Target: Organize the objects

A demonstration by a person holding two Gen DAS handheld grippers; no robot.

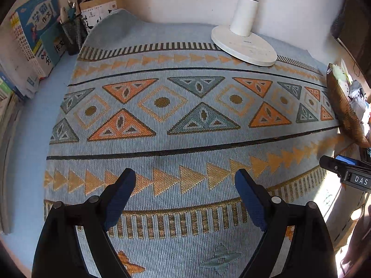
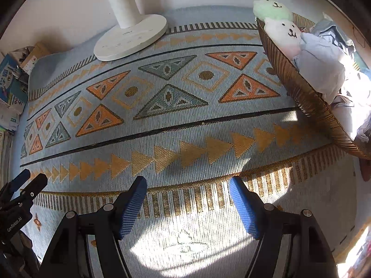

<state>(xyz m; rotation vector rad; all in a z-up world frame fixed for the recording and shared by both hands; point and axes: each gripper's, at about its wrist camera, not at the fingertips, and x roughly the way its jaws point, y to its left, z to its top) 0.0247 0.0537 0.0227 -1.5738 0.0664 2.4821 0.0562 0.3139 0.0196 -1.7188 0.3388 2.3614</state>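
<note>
Both tools are idle above the patterned mat: the left gripper has its fingers spread wide with nothing between them, and the right gripper is likewise spread and empty. The mat surface carries only the lamp base; no loose item lies on it in either view. The items to be organized appear to sit already in the woven basket at the right edge of the mat, so the task is judged to be at or near completion (or not yet begun, since the pictures alone cannot settle this). The right wrist view shows the basket contents: a green plush, a white plush and pale crumpled cloth. The left wrist view shows the basket edge-on but adds the books and mesh pen holder at far left.
</note>
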